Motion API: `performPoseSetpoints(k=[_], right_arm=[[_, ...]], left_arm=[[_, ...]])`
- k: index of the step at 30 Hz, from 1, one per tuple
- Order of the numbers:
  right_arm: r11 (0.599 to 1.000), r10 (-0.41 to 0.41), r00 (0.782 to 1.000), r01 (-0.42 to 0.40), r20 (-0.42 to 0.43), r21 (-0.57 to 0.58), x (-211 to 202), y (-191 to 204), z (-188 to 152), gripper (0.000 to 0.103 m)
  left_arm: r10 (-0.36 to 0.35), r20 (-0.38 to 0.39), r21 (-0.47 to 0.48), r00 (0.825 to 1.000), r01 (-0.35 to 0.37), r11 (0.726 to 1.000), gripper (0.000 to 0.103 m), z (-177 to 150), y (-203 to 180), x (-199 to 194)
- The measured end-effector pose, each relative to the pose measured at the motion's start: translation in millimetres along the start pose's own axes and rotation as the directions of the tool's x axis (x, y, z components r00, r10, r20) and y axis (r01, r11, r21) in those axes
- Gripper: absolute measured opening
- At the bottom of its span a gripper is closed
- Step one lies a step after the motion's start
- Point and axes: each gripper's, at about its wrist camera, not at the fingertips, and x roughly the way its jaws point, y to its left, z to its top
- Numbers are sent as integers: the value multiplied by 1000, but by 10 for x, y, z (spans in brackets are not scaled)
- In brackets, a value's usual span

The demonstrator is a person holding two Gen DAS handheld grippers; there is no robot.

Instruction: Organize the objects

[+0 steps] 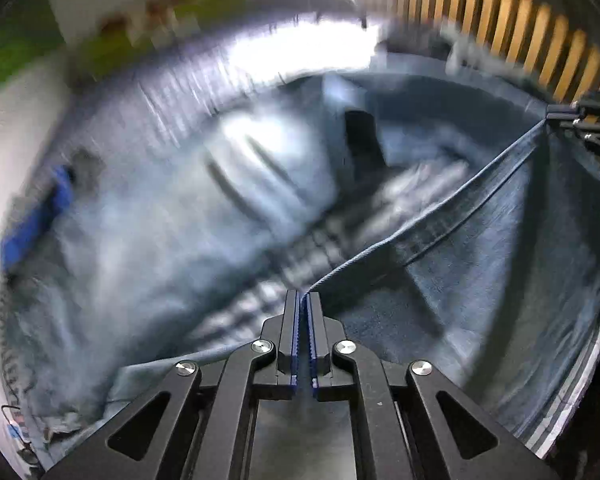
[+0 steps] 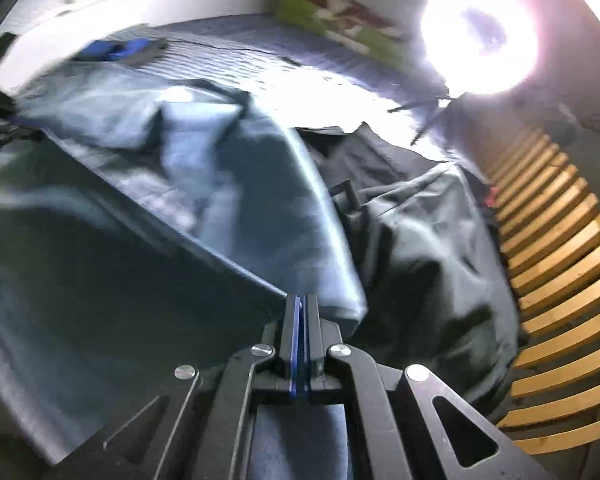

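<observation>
The blue denim garment (image 1: 480, 240) hangs above the bed (image 2: 236, 52), its hem edge pulled taut between two grips: the left hand-held gripper (image 1: 303, 300) pinches one end, its pads pressed together on the cloth, and the right hand-held gripper (image 2: 301, 304) is clamped on the other. Judging by that, folding is barely begun (the cloth is lifted, not yet laid or doubled). A dark green garment (image 2: 428, 248) lies heaped near the wooden slats (image 2: 560, 280), seemingly unsorted. Motion blur smears much of the bedding, and a blue item (image 2: 112, 50) farther off is unidentifiable.
</observation>
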Motion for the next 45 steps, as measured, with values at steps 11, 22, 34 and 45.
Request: performPoseSetpoints(k=[11,22,34,45], right_arm=[[834,-3,998,-33,64,550,-762,-1243,-1274,47],[478,246,966,-195,83,857,-513,-1141,-2837,48],[442,281,928,-351,244,825,-922,-875,-2742,3],[380,223,931,-356,289,853,-845,-1598,-2667,38]], left_arm=[[-40,144,-164,989,63,984,33,-654,282,-897],[-135,131,-119,982,150,981,33,-1383,-638,-961],[-128,141,-56,982,137,989,33,-1475,-906,-1105],[-106,110,-86,988,115,990,33,-1443,-762,-976]])
